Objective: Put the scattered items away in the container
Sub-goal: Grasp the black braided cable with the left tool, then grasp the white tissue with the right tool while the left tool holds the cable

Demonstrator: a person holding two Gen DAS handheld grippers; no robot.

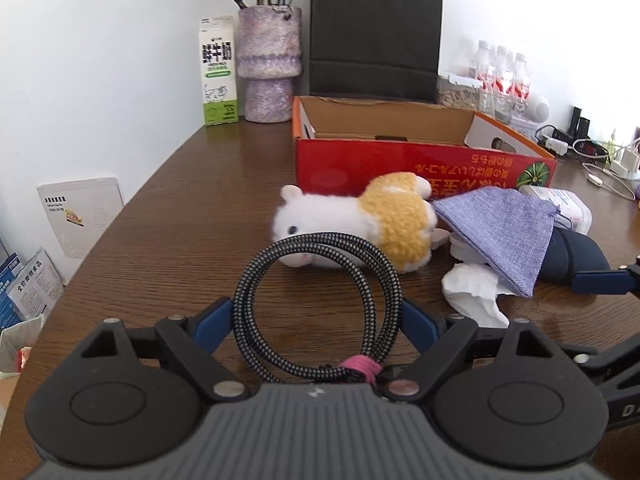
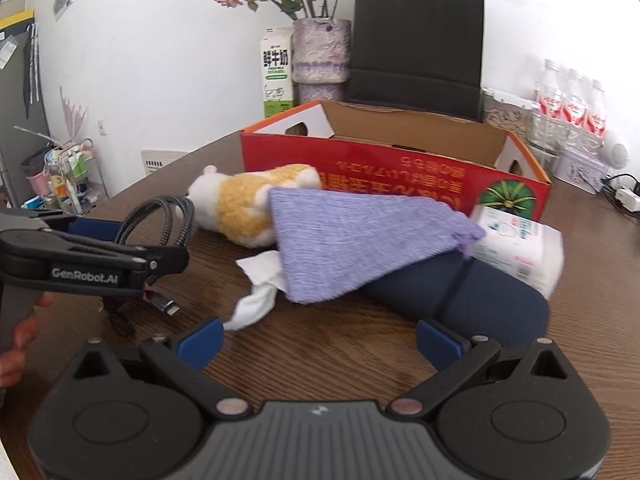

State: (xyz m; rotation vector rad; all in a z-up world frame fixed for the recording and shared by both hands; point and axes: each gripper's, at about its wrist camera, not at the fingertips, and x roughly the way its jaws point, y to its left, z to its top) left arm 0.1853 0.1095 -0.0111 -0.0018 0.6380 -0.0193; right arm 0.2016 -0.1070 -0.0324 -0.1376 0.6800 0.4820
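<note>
A: Left wrist view, item one: coiled braided cable (image 1: 316, 308), lying on the tabletop (image 1: 180, 216) between the blue pads of the left claw (image 1: 318, 320). Jaws wide; whether the pads touch the coil I cannot tell.

B: Right claw (image 2: 318, 338)?

A: Spread wide, nothing between the pads, only bare tabletop.

B: The container?

A: Red cardboard box (image 1: 420, 160), open at the top, toward the far edge of the tabletop, in front of a black paper bag (image 1: 376, 36).

B: Remaining loose items?

A: All just in front of the box: plush toy (image 1: 360, 220), white and yellow, on its side; purple cloth (image 2: 352, 240) draped over a dark blue pouch (image 2: 480, 300); crumpled white tissue (image 2: 260, 288) at the cloth's near edge; wrapped white packet (image 2: 520, 248) beside the pouch.
</note>
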